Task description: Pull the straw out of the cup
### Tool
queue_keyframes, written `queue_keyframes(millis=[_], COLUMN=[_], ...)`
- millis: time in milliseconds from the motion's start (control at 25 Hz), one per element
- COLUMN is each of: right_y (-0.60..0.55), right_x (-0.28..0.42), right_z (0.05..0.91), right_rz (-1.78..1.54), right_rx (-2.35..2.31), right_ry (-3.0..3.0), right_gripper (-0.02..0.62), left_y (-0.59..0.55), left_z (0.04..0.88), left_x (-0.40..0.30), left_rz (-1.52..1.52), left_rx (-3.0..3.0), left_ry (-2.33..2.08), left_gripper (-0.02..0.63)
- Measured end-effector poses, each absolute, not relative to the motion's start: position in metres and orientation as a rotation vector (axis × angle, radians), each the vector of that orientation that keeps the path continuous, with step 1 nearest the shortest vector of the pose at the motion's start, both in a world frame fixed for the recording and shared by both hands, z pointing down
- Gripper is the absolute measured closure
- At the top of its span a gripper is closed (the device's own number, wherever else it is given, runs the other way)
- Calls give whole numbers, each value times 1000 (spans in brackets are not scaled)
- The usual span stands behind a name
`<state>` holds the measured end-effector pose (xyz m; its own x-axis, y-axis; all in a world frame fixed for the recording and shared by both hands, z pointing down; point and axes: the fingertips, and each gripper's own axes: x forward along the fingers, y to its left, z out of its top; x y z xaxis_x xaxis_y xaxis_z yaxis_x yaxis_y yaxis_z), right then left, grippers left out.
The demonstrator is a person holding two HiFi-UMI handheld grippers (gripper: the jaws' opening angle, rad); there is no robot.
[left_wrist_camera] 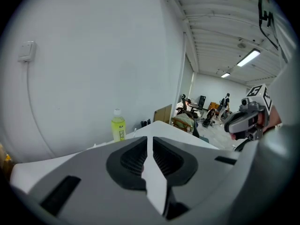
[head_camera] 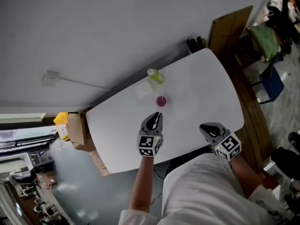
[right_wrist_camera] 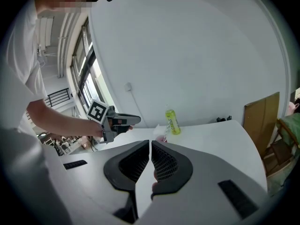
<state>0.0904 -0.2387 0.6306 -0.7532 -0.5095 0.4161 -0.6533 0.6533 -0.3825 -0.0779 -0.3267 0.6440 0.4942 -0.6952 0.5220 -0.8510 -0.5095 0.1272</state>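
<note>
A small pink cup (head_camera: 161,101) stands on the white table (head_camera: 206,83), and it shows again beyond my right jaws as the cup (right_wrist_camera: 161,137). Its straw is too small to make out. My left gripper (head_camera: 154,116) hovers a short way in front of the cup, its jaws a narrow gap apart with nothing between them; in the left gripper view the jaws hide the cup. My right gripper (head_camera: 205,127) hangs over the table's near edge, further right, jaws together and empty. Each gripper shows in the other's view: left gripper (right_wrist_camera: 138,120), right gripper (left_wrist_camera: 228,123).
A yellow-green bottle (head_camera: 155,76) stands just behind the cup, with a crumpled white wrapper (head_camera: 143,89) to its left. A cardboard box (head_camera: 75,129) sits off the table's left end. A brown board (head_camera: 229,29) leans at the far right. The wall runs close behind the table.
</note>
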Motion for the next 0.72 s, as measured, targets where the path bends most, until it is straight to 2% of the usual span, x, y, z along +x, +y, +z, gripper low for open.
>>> queue_keyframes(millis=[720], right_y=[-262], right_x=[109], right_z=[665], right_rz=[878], right_rx=[923], right_ry=[-2574], right_gripper=[555], left_y=[-414], left_z=[739], left_x=[-59], left_rz=[905], left_rx=[2271], left_ry=[-1197], left_gripper=[514])
